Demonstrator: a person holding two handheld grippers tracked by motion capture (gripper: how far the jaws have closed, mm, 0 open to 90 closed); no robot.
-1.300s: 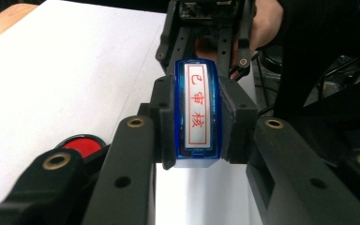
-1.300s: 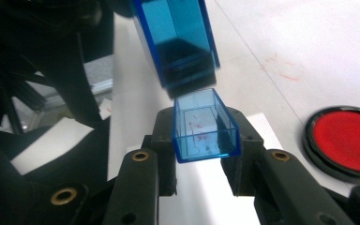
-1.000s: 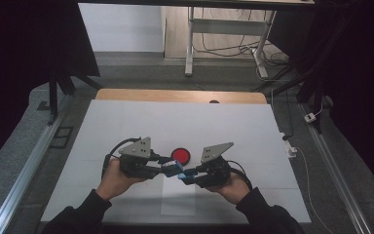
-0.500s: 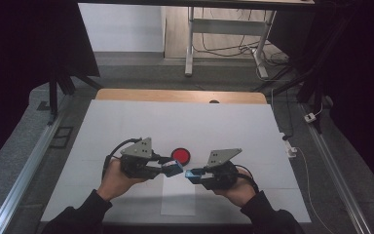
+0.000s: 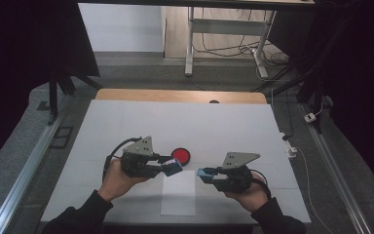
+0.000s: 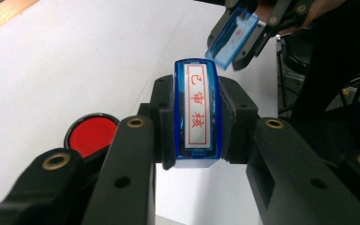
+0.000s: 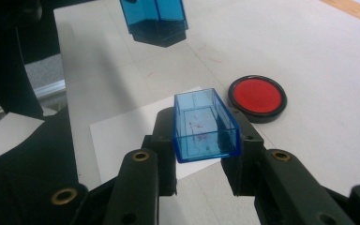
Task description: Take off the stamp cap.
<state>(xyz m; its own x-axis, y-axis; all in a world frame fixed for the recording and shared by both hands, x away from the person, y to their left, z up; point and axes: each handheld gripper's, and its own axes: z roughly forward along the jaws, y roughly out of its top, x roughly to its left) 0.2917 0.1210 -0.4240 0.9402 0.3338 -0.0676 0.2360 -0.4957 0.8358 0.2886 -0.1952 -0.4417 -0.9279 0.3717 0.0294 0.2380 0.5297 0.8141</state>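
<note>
Blue stamp [image 6: 197,112] sits pinched in the left gripper [image 5: 168,167]; its clear cap [image 7: 205,125], clamped in the right gripper [image 5: 205,174], has just come off and drawn away rightward. The stamp looks ready for the red ink pad [image 5: 180,155] or paper [image 5: 178,194].

Red ink pad [image 6: 90,135] sits half hidden behind the left tongs [image 6: 194,161]; the stamp [image 7: 154,16] is cut by the top edge; the bench [image 5: 126,126] near edge hides under sleeves.
</note>
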